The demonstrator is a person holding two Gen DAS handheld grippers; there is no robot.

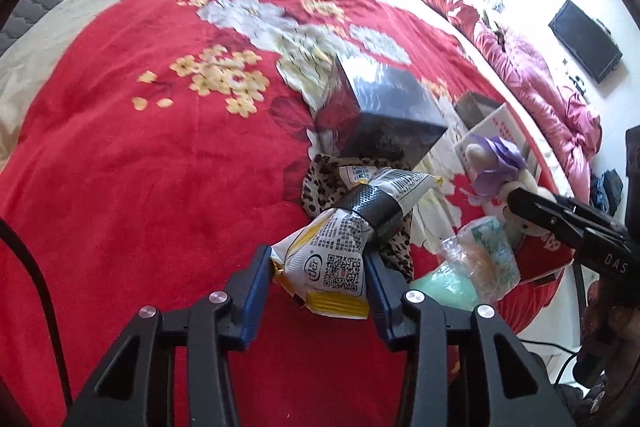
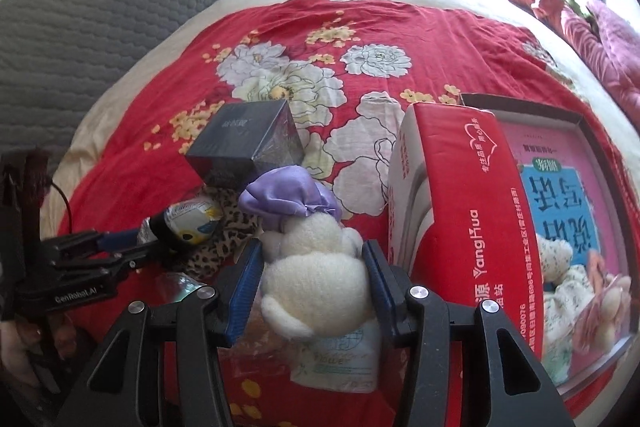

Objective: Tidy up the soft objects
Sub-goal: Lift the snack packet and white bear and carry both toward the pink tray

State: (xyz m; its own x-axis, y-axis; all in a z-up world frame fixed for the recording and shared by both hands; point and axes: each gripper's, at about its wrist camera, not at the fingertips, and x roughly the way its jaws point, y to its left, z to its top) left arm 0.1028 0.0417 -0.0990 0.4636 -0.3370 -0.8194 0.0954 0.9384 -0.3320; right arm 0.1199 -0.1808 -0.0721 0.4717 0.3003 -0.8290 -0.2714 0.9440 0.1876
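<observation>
My left gripper point(image 1: 318, 269) is shut on a white and yellow snack packet point(image 1: 340, 247) banded with black tape, held just above the red bed cover; the packet also shows in the right wrist view point(image 2: 188, 223). My right gripper point(image 2: 314, 267) is shut on a white plush toy point(image 2: 316, 267) with a purple satin cap point(image 2: 286, 197). The toy also shows in the left wrist view point(image 1: 496, 163). A leopard-print cloth point(image 1: 320, 183) lies under the packet. A clear bag point(image 1: 480, 251) and a green soft item point(image 1: 444, 287) lie right of the packet.
A black box point(image 1: 380, 107) stands on the flowered red blanket point(image 1: 140, 167). A red and white carton point(image 2: 452, 203) and an open tray with a pink picture box point(image 2: 568, 227) lie to the right. A grey quilted headboard point(image 2: 100, 27) is at the back left.
</observation>
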